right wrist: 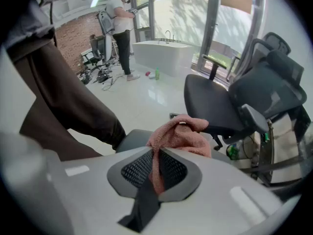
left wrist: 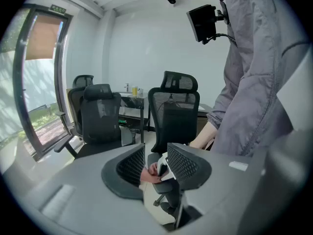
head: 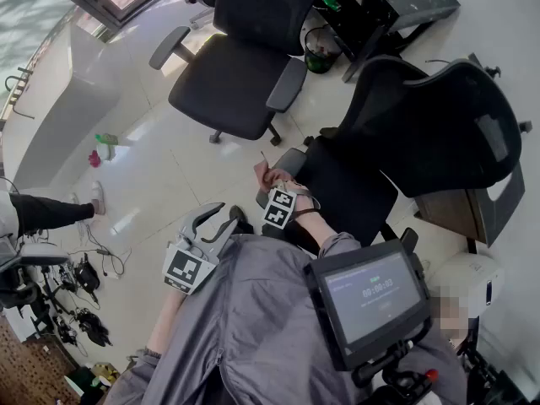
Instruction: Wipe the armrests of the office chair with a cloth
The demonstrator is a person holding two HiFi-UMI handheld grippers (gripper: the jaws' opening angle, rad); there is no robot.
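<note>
**Presently: cloth at the near armrest, wiping step in hand**

- Office chair: black mesh, close in front of the person, seat towards them.
- Armrest: grey pad on the chair's near side, directly under the right tool. The wipe appears to be under way here or about to start.
- Left hand-held gripper: jaws apart, nothing between them, held off to the side and clear of the chair.
- Right hand-held gripper: tipped steeply down, jaws nearly closed and pinching a fold of the cloth.
- Cloth: pinkish terry, bunched beyond the jaw tips, over the pad. Whether it presses on the pad cannot be told.

Next move, as judged: keep the pinch firm, lower the bunch flat onto the pad and draw it along the full length.
</note>
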